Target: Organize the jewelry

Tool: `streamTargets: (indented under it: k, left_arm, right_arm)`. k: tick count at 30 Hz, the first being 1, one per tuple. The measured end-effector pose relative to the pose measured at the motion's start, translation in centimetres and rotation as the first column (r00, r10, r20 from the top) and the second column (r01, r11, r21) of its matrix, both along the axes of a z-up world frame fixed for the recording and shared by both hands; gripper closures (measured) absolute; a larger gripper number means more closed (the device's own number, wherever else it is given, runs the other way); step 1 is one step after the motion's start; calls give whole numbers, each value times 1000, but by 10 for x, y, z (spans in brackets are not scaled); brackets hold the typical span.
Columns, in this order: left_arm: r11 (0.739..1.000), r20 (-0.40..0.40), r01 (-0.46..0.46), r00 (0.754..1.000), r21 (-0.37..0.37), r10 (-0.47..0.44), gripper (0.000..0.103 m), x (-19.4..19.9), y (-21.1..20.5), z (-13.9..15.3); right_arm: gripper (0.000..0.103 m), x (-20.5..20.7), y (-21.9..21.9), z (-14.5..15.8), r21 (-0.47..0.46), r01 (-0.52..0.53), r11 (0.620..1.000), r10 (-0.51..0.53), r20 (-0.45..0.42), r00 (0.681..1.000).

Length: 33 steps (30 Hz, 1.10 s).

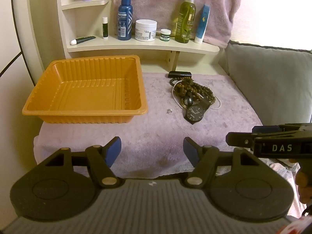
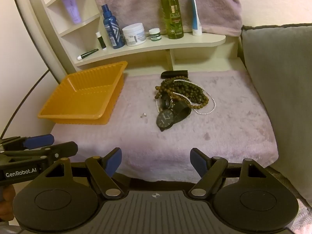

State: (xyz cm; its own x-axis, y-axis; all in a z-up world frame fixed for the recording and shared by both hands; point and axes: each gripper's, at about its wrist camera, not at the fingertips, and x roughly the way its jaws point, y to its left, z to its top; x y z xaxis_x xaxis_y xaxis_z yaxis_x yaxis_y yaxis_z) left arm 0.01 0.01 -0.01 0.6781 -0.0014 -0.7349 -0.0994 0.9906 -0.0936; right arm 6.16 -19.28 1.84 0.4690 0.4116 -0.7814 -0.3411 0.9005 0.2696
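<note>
An empty orange tray (image 1: 48,109) (image 2: 58,115) stands at the left of a lilac towel. To its right lies a tangled heap: brown bead necklaces (image 1: 197,89) (image 2: 187,91), a white pearl strand (image 2: 206,111) and a black wristwatch (image 1: 195,113) (image 2: 165,119). A tiny earring (image 1: 168,110) (image 2: 143,114) lies between tray and heap. A black case (image 1: 179,74) (image 2: 174,73) sits behind the heap. My left gripper (image 1: 152,151) and right gripper (image 2: 156,161) both stand open and empty over the towel's near edge, well short of the jewelry.
A cream shelf (image 1: 204,48) behind holds a blue spray bottle (image 1: 124,17), white jar (image 1: 145,30), green oil bottle (image 1: 185,17) and tubes. A grey cushion (image 1: 273,81) bounds the right side. A wall closes the left.
</note>
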Motion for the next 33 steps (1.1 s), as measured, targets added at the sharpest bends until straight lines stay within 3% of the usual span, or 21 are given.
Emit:
streamTargets:
  k: [33]
  left_arm:
    - [1000,6,0,1000,-1,0,35,0,0,0]
  right_arm:
    - [26,5,4,9,2,-1,1000,1,8,1000]
